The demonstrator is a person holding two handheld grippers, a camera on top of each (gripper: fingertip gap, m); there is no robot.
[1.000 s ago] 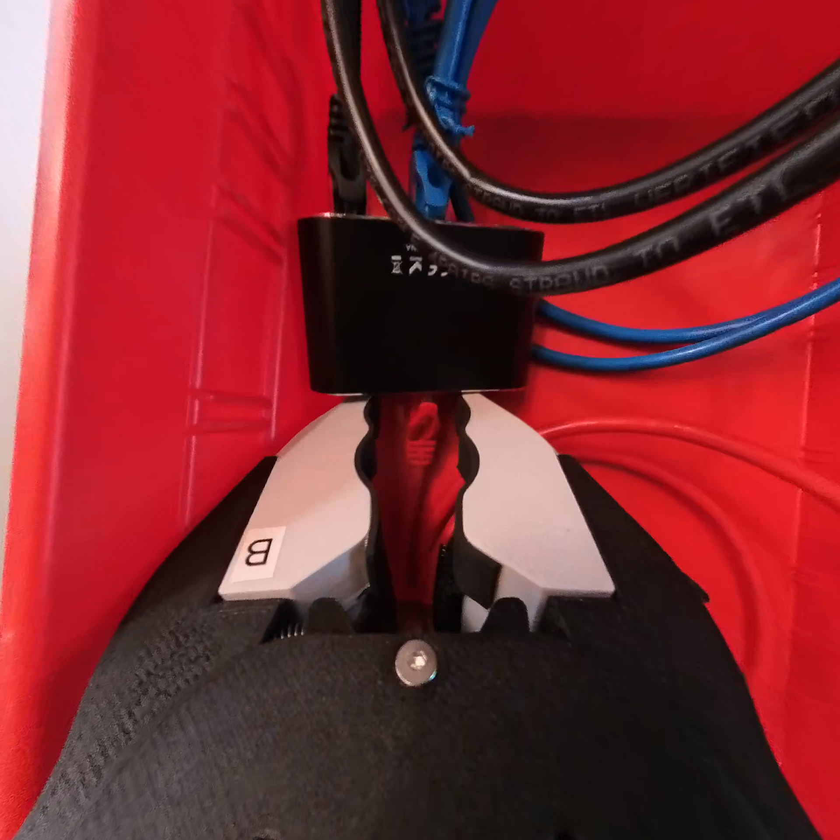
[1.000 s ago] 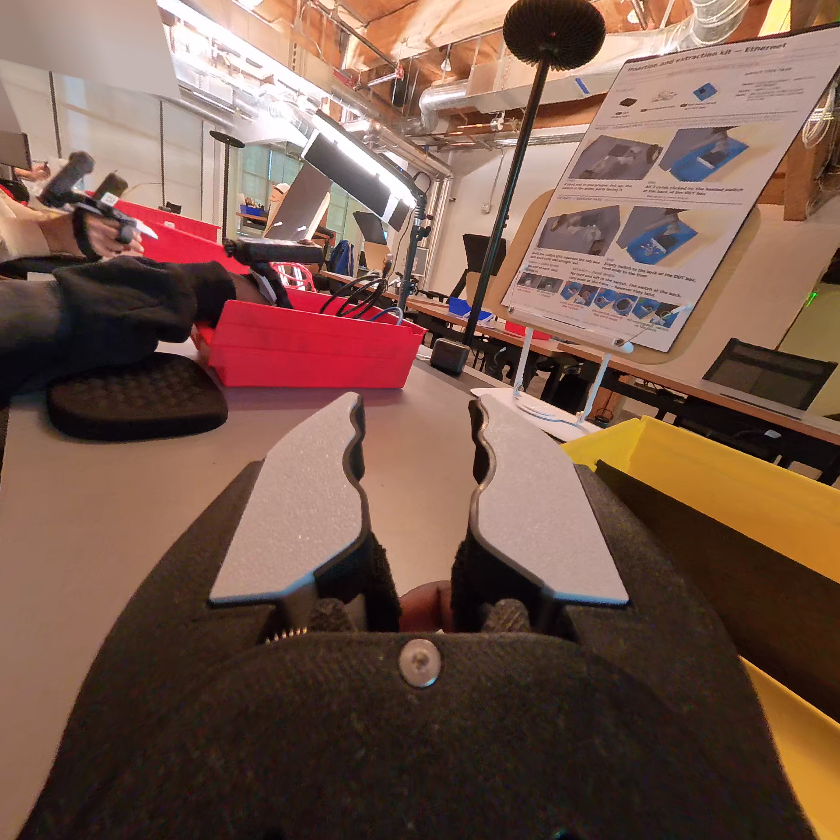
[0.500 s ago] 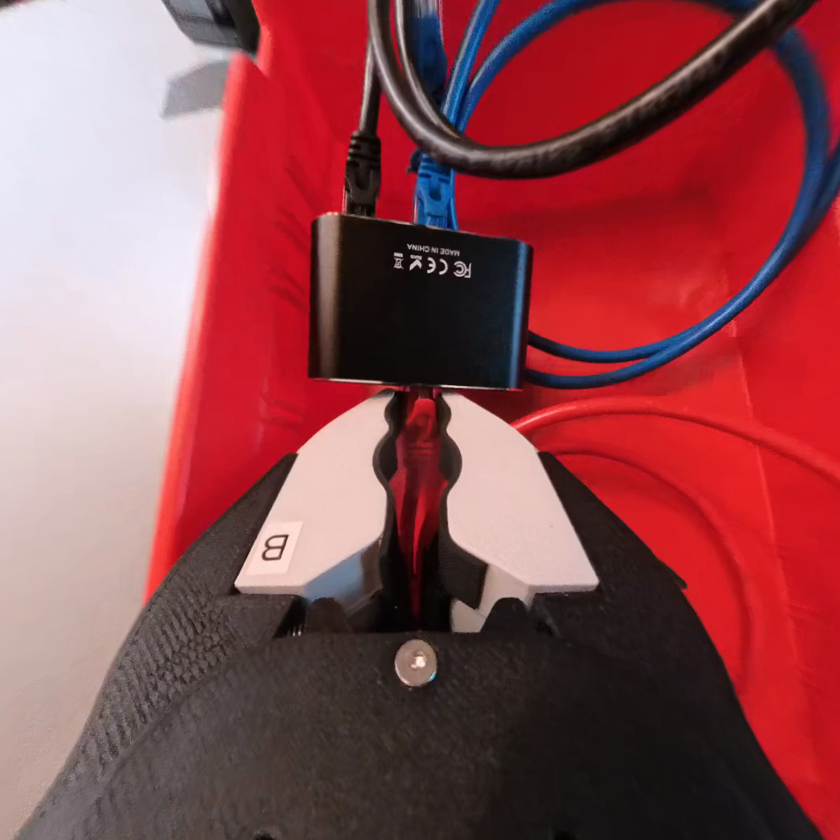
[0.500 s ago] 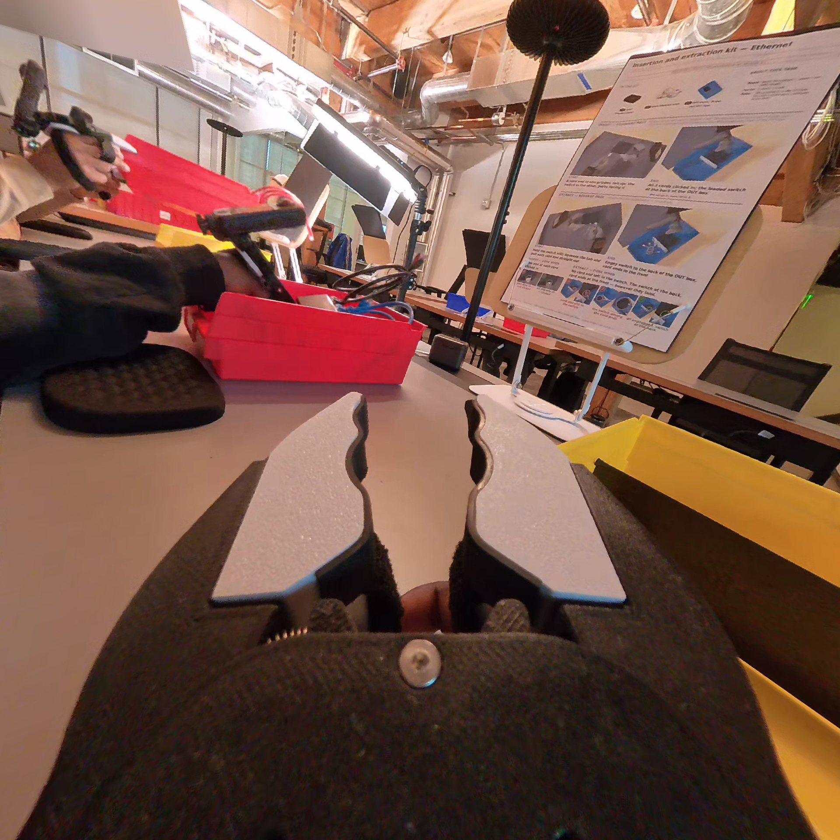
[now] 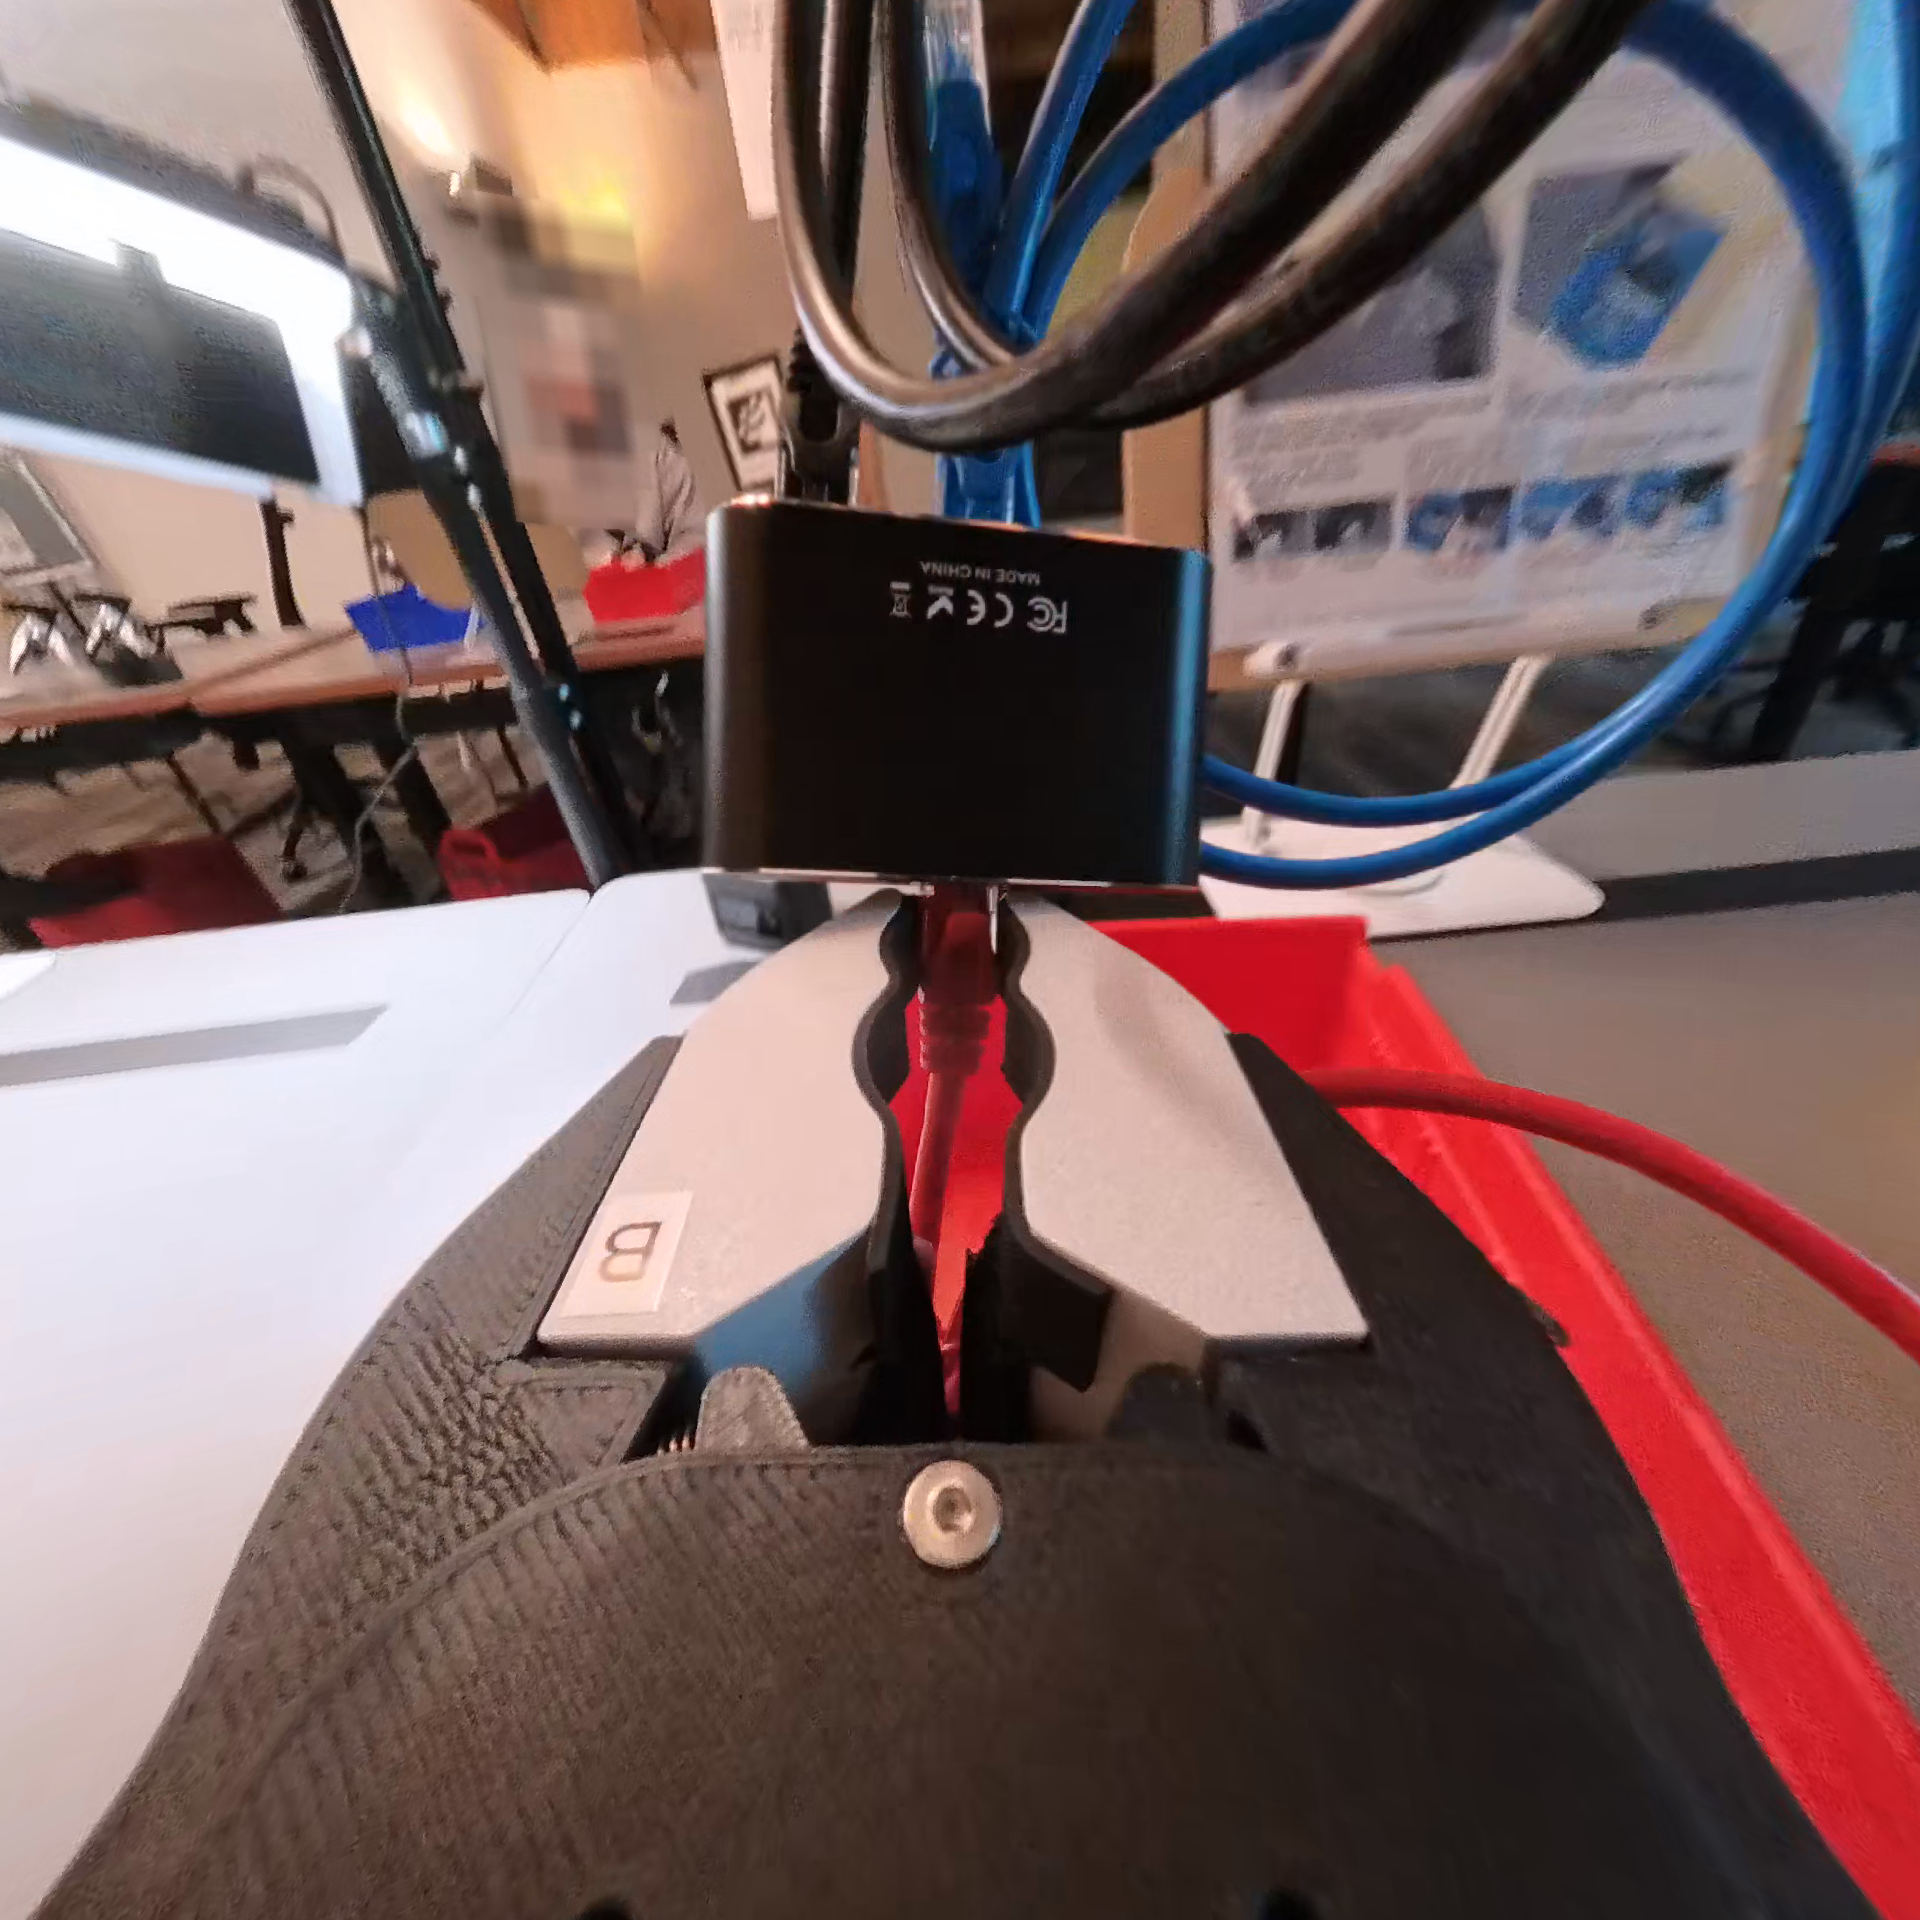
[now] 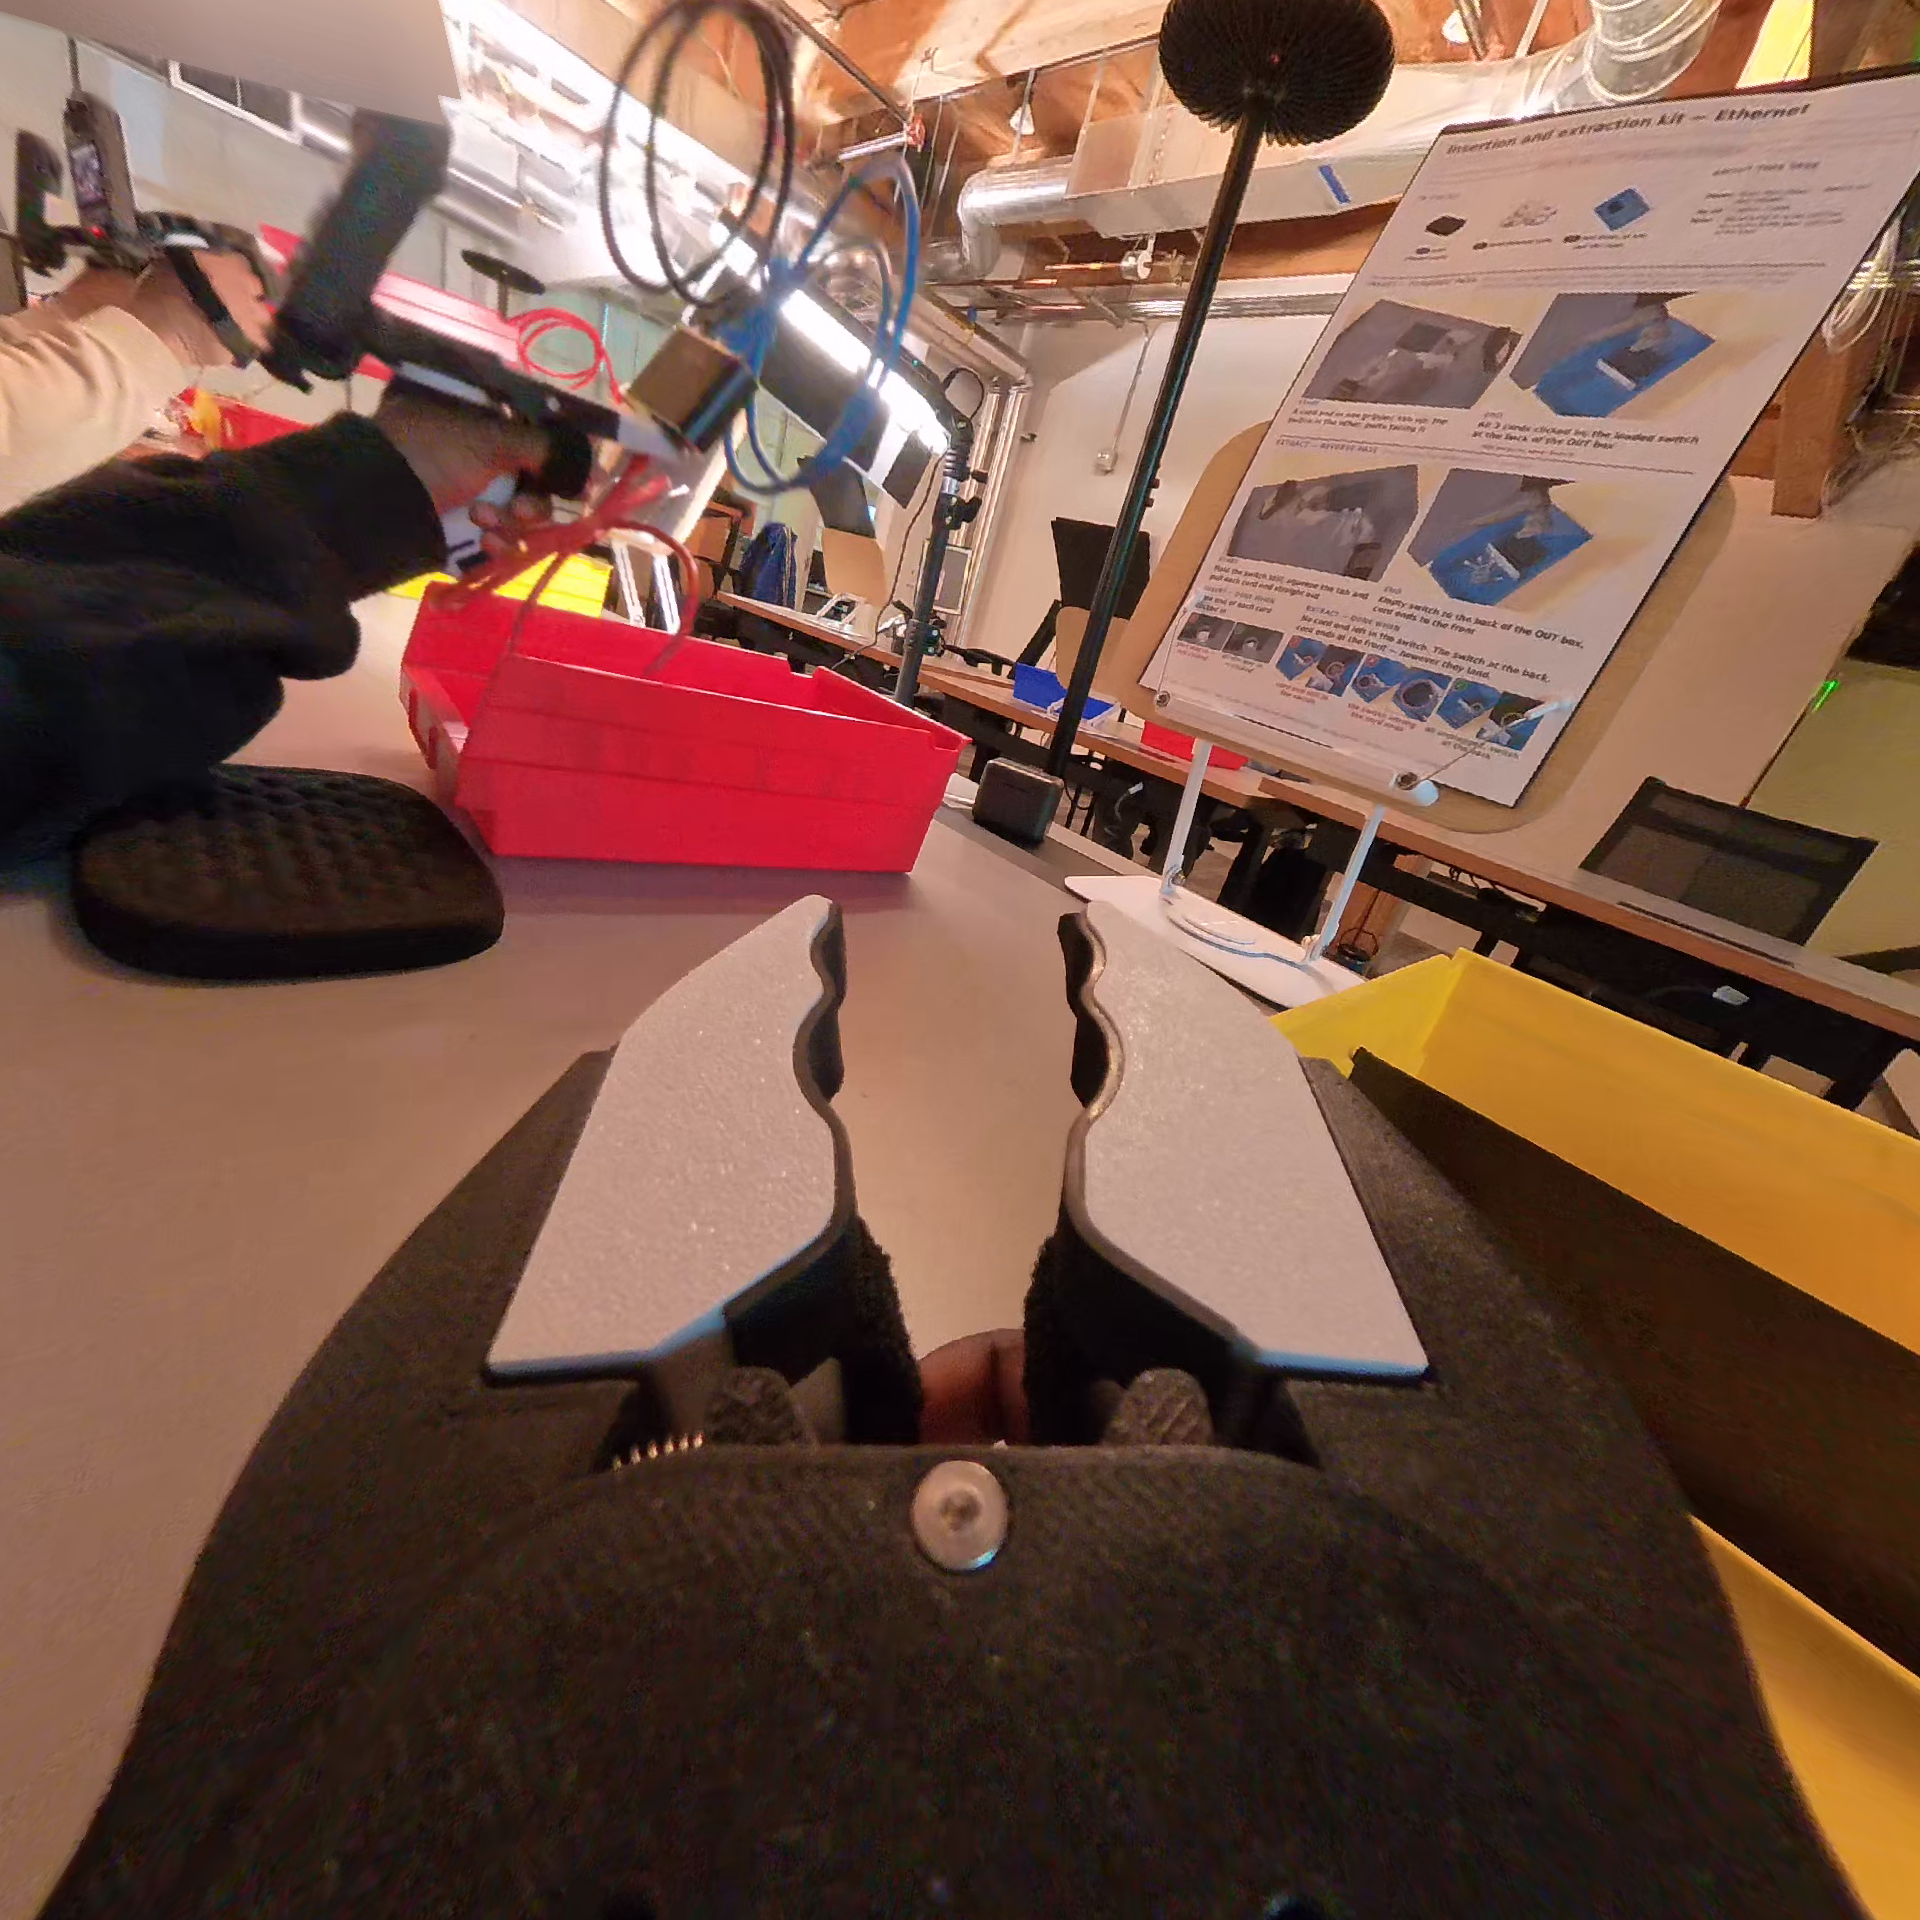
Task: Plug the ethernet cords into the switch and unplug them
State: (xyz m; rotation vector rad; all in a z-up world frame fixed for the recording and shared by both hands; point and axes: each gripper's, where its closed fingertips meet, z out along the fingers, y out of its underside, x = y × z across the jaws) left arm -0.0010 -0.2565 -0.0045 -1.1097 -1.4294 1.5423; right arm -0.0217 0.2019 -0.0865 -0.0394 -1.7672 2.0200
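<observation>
- The left gripper [image 5: 954,940], at centre frame in its wrist view, pinched the red cord [image 5: 951,1013] by its plug, jaws pressed against the boot.
- That plug sat in the near face of the black switch [image 5: 951,696], which hung in the air just above the fingertips, over the red bin [image 5: 1403,1049].
- A blue cord [image 5: 1621,748] and a black cord [image 5: 1039,405] looped from the switch's far side across the upper frame.
- In the right wrist view, the switch [image 6: 691,390] appeared at upper left, raised above the bin [image 6: 675,774].
- The right gripper [image 6: 951,961] was spread and held nothing, low over the grey table [image 6: 260,1091], beside a yellow bin [image 6: 1662,1132] at right.
</observation>
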